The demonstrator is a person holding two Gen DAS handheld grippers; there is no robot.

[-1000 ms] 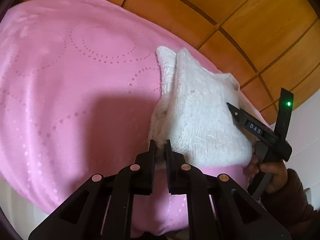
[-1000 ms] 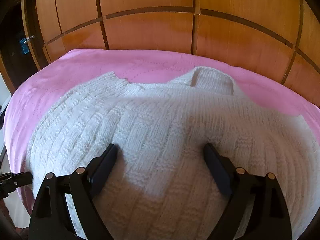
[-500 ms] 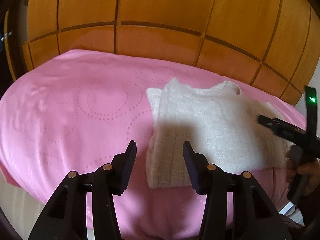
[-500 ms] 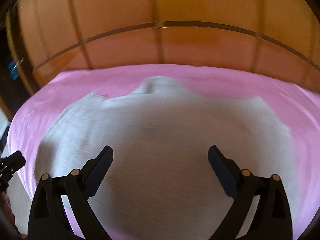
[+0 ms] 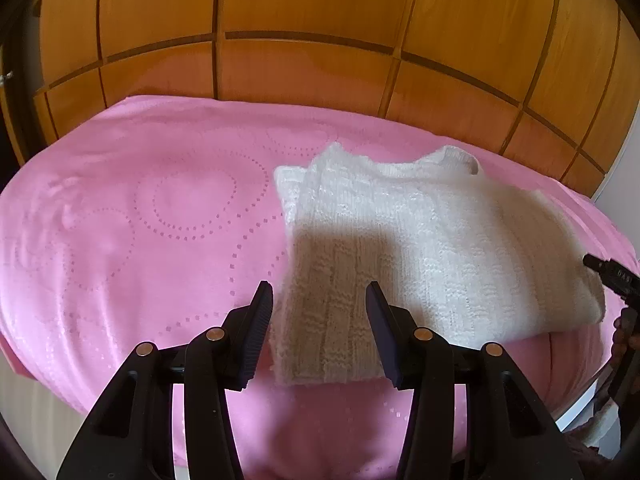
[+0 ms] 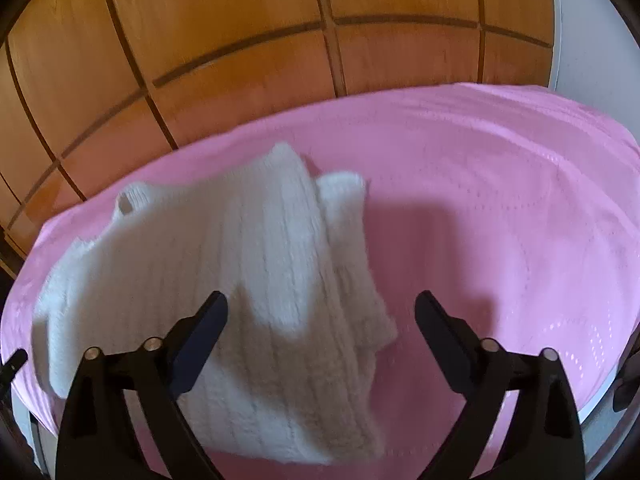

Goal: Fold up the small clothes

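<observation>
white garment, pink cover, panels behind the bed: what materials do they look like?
White garment: knit yarn, likely wool or acrylic; ribbed, blocky stitch rows, fuzzy matte surface.
Pink cover: soft plush or fleece-like fabric with a slight sheen; embossed dotted circles.
Panels: wood or wood veneer, glossy; visible grain, dark grooves between panels. Real wood or laminate cannot be told.

Sweater (image 5: pixel 432 248): lying folded on the blanket (image 5: pixel 140 240), toward the right half in the left wrist view, collar end pointing away toward the wood panelling (image 5: pixel 304 68). Blanket: covering the surface, panelling standing directly behind it. Left gripper (image 5: pixel 320 312): hovering over the sweater's near left corner. Right gripper (image 6: pixel 320 320): hovering over the sweater's near edge, one finger above the knit, the other above bare blanket beside it.
</observation>
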